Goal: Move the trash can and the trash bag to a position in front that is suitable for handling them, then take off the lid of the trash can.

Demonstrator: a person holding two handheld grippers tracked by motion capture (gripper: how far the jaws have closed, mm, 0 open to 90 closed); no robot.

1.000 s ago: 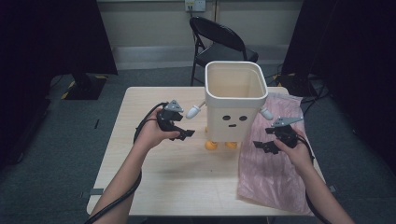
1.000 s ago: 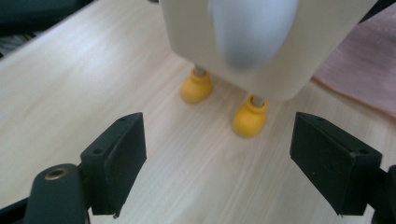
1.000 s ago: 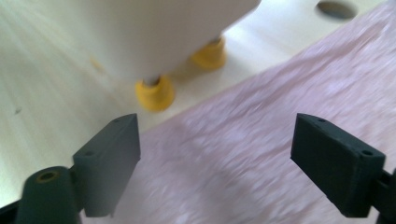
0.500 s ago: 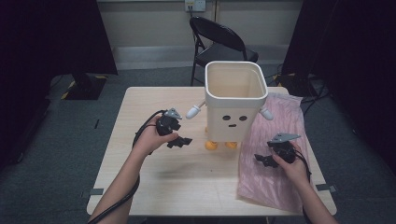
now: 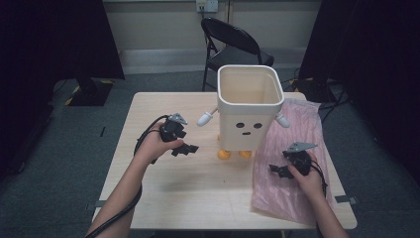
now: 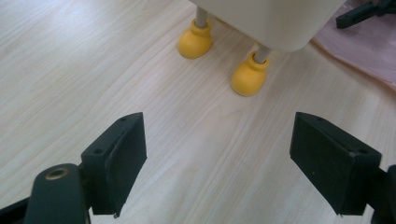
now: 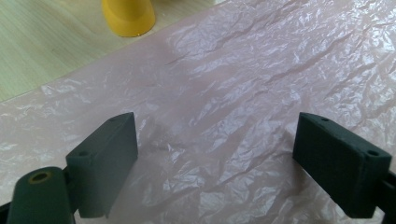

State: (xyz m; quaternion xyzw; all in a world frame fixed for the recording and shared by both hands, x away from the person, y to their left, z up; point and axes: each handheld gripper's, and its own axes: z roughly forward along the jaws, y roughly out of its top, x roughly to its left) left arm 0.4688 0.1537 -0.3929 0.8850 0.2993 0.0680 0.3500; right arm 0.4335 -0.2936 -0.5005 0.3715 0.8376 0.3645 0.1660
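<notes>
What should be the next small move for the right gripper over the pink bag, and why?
Probably lower the right gripper a little and close it on the pink plastic bag. Its jaws stand wide open just above the wrinkled film, which lies flat on the table beside the bin with a face. The left gripper is open too, over bare wood.

The bin [image 6: 275,23] is cut off above its yellow feet [image 6: 250,77], perhaps hiding its face.
</notes>
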